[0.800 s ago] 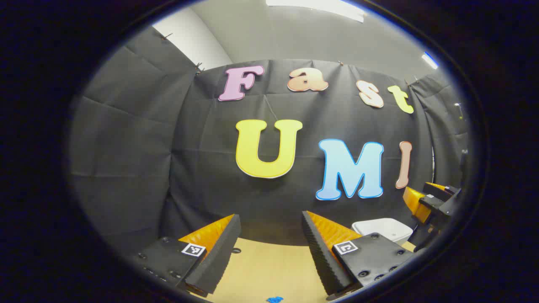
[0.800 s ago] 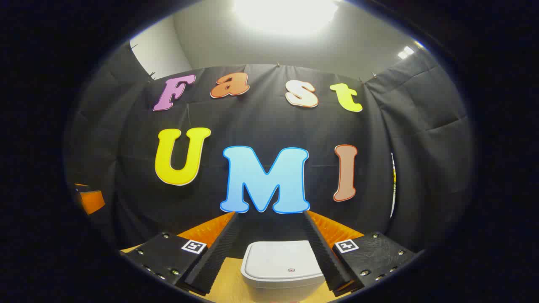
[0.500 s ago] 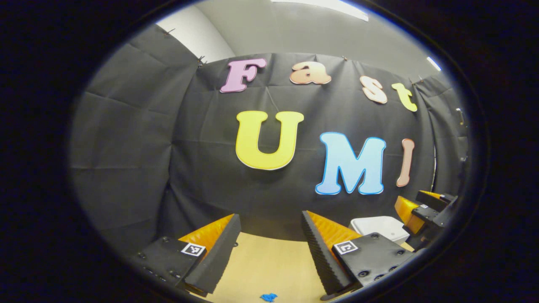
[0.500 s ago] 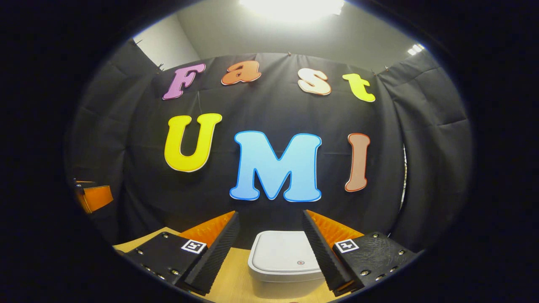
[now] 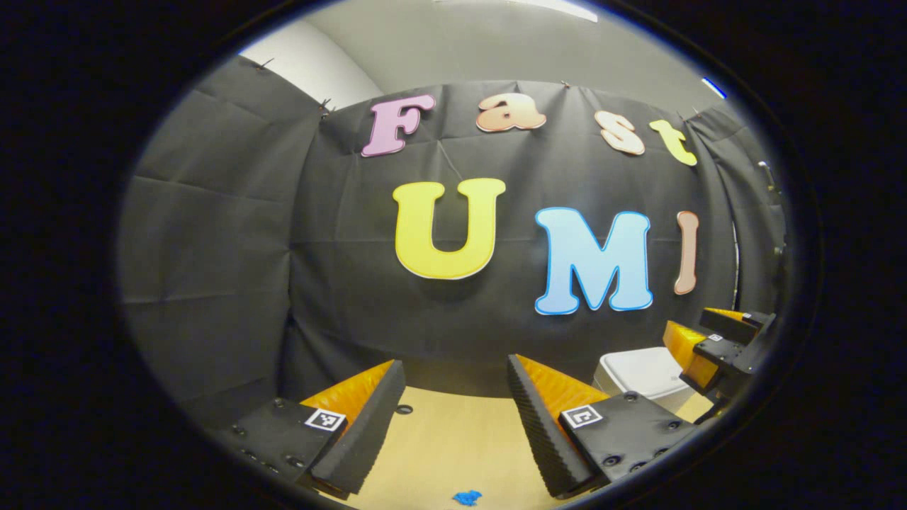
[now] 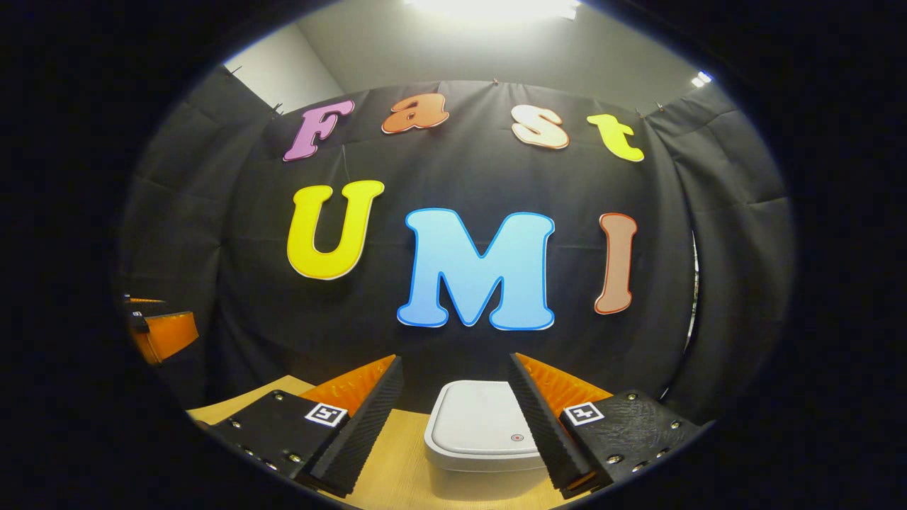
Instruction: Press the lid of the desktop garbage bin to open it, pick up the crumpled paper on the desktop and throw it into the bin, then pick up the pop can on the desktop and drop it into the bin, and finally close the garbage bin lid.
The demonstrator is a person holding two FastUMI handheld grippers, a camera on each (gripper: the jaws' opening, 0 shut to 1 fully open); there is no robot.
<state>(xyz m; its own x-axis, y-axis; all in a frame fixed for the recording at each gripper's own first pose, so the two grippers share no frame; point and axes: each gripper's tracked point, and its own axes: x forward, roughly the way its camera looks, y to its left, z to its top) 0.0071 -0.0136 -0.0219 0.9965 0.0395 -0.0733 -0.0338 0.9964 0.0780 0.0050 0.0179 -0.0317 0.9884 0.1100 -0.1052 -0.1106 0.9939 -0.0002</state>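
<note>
The white desktop bin [image 6: 476, 428] stands on the wooden table [image 6: 397, 474] with its lid down; a small red dot [image 6: 516, 438] marks the lid's near right corner. My right gripper [image 6: 455, 365] is open and hovers just in front of the bin, whose lid shows between the fingers, nearer the right one. In the left gripper view, my left gripper [image 5: 455, 368] is open over bare table [image 5: 453, 446] with nothing between its fingers. The bin [image 5: 634, 368] sits to its right, with the right gripper [image 5: 716, 340] beside it.
A small blue scrap [image 5: 466, 498] lies on the table near the front edge of the left gripper view. A dark round spot [image 5: 404, 409] sits by the left finger. The black cloth wall closes off the back. The left gripper [image 6: 159, 333] shows far left in the right gripper view.
Both views have tipped down a little. The bin has risen in the right gripper view and shifted toward the right finger. Both grippers stay open.
</note>
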